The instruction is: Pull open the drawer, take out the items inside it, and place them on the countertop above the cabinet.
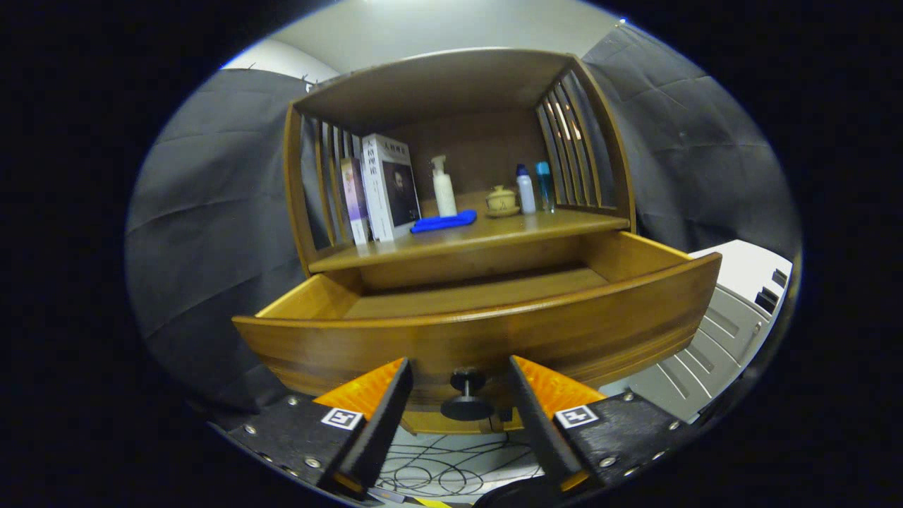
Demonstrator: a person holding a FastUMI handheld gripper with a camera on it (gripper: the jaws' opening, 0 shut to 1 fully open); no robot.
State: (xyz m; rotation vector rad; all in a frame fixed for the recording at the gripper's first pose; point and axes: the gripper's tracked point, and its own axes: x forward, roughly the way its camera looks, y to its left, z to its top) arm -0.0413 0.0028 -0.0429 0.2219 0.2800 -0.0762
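Your gripper [458, 374] has its two fingers spread apart, one on each side of the drawer's knob [466, 397]. The knob is a small dark round pull on a short stem, sitting in the gap between the fingertips with neither finger pressing on it.

Just beyond the fingers you face the drawer [487, 331], pulled well out of the cabinet [451, 169]. Its front is a broad, curved panel of glossy mid-brown wood with darker grain bands along its lower part. Past the front panel you see lighter wooden side walls and a flat wooden floor; the part nearest you is hidden behind the front.

Above the drawer lies the countertop [494, 233], a shelf enclosed by slatted sides and a curved roof. On it, a blue cloth [443, 222] lies near the front edge, books [381, 187] stand at the left, and a white pump bottle [443, 187] stands behind the cloth. Further right sit a small lidded pot [501, 200] and two small bottles [532, 187].

Below the drawer, cables [451, 469] loop across a pale floor.
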